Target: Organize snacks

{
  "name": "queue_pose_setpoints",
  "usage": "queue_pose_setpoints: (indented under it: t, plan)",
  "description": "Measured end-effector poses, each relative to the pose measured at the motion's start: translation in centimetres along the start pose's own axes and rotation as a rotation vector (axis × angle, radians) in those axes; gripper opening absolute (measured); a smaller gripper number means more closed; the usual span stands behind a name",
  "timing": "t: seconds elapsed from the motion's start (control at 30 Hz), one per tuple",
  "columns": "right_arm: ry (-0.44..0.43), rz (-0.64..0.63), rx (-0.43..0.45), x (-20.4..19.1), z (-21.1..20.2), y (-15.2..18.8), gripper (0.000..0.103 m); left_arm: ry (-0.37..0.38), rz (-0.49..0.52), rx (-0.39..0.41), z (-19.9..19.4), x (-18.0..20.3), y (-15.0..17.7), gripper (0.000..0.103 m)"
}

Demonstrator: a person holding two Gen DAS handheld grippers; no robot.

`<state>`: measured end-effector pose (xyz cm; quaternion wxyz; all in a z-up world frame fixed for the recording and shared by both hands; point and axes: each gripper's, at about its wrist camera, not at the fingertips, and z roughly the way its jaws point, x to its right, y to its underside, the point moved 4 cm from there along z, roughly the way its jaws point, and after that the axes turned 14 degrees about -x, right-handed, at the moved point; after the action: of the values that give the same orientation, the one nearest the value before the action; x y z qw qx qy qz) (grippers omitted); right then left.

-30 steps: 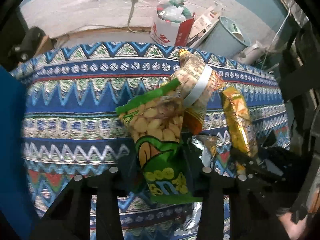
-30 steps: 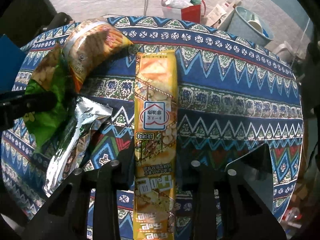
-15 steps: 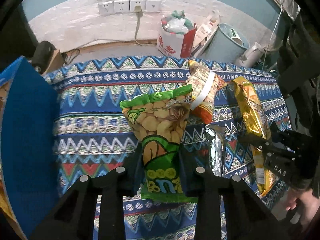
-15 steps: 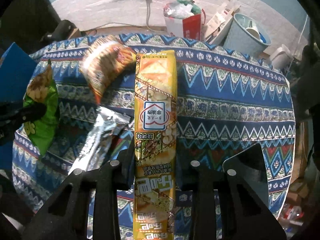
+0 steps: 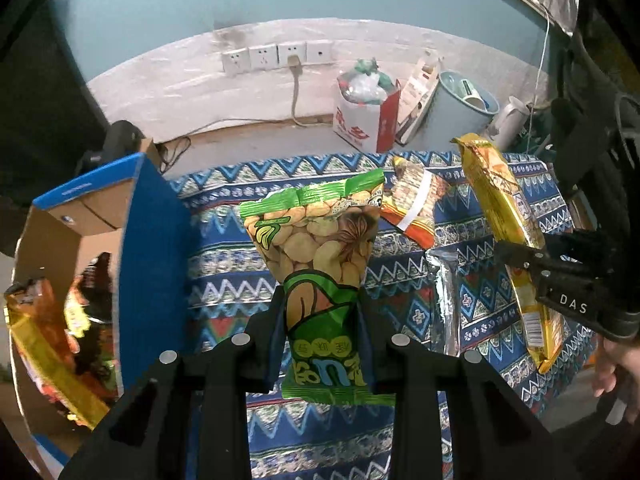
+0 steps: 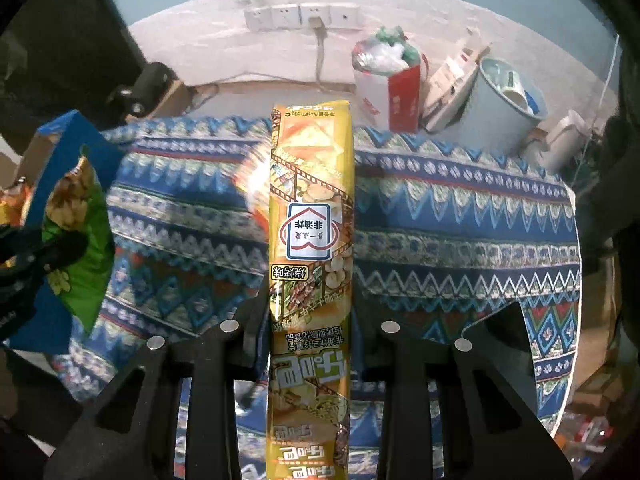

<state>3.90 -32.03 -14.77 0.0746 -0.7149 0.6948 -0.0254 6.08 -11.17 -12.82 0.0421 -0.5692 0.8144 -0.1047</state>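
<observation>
My left gripper [image 5: 320, 312] is shut on a green bag of beans [image 5: 316, 248] and holds it above the patterned table [image 5: 224, 272], beside the open blue cardboard box [image 5: 148, 248] at the left. My right gripper [image 6: 310, 312] is shut on a long yellow snack pack [image 6: 312, 220], lifted above the table; it also shows in the left wrist view [image 5: 500, 208]. An orange snack bag [image 5: 416, 204] and a silver packet [image 5: 446, 300] lie on the table. The green bag shows at the left of the right wrist view [image 6: 76, 236].
The blue box holds several snack packets [image 5: 44, 320]. Behind the table stand a red-and-white bag [image 5: 364, 116], a pale blue bin [image 5: 460, 112] and a wall with sockets [image 5: 276, 56].
Both grippers have risen with their packs. The left gripper has moved left toward the blue box, which now shows its inside.
</observation>
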Motion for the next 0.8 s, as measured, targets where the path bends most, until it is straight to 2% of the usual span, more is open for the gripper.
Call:
queue_pose_setpoints:
  t: [0.4,0.8]
  plan:
    - [-0.046,-0.078,0.052,-5.6,-3.1,-1.3,0.030,-0.031,-0.022,0.068,-4.5,-3.3,1.7,0.031]
    - [-0.059,-0.137,0.074,-10.8,-4.2,-3.4,0.030,-0.040,-0.067,0.119,-7.0,-7.4,2.8,0.031]
